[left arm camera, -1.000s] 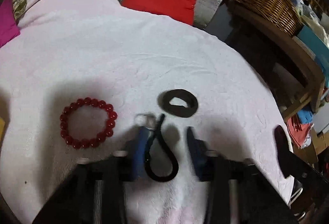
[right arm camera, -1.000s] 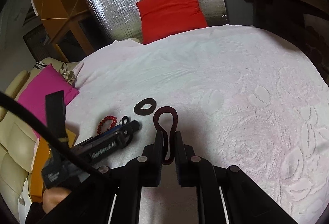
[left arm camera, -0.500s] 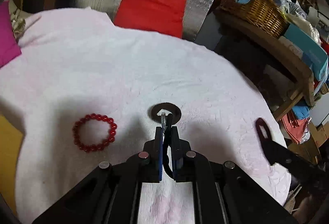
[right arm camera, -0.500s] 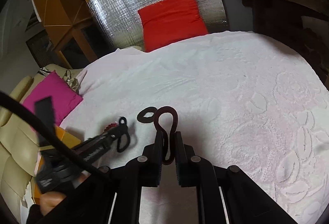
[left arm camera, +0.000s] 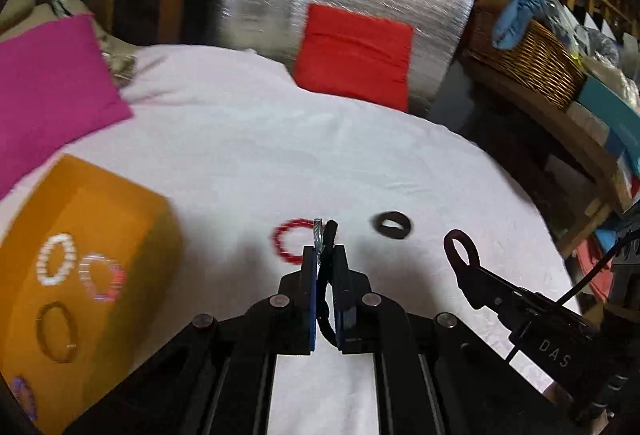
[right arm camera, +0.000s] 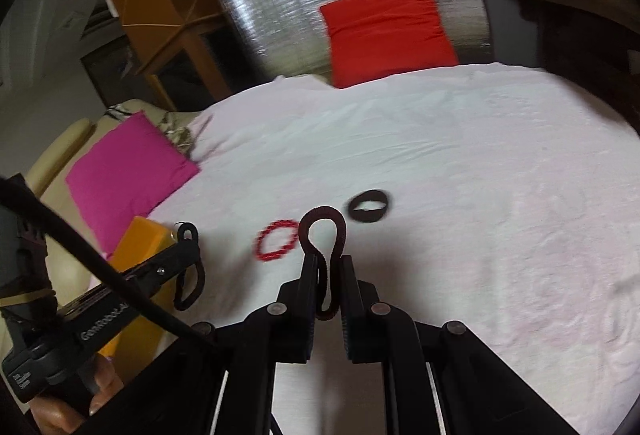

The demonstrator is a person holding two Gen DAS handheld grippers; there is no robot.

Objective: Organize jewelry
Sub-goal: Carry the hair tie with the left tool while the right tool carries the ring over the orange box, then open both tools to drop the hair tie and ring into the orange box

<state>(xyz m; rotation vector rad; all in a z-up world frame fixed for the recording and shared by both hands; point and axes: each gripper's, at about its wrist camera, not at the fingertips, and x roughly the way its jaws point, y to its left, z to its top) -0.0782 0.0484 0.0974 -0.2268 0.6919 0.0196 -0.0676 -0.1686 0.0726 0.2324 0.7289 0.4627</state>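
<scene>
Across the left wrist view, the left claw (left arm camera: pixel 325 255) is clamped on a black cord loop (left arm camera: pixel 330 231) with a silver ring, above a white embossed cloth on the desk (left arm camera: pixel 248 155). A red bead bracelet (left arm camera: pixel 289 240) lies just beyond; a flat black band (left arm camera: pixel 393 224) sits to its right. An orange box (left arm camera: pixel 100 219) at left holds beaded rings. The right tool reads "DAS".

From the right wrist view, the right claw (right arm camera: pixel 325 263) pinches a dark red elastic loop (right arm camera: pixel 322 231). The left tool reads "GenRobot". Open cloth spreads rightward.
</scene>
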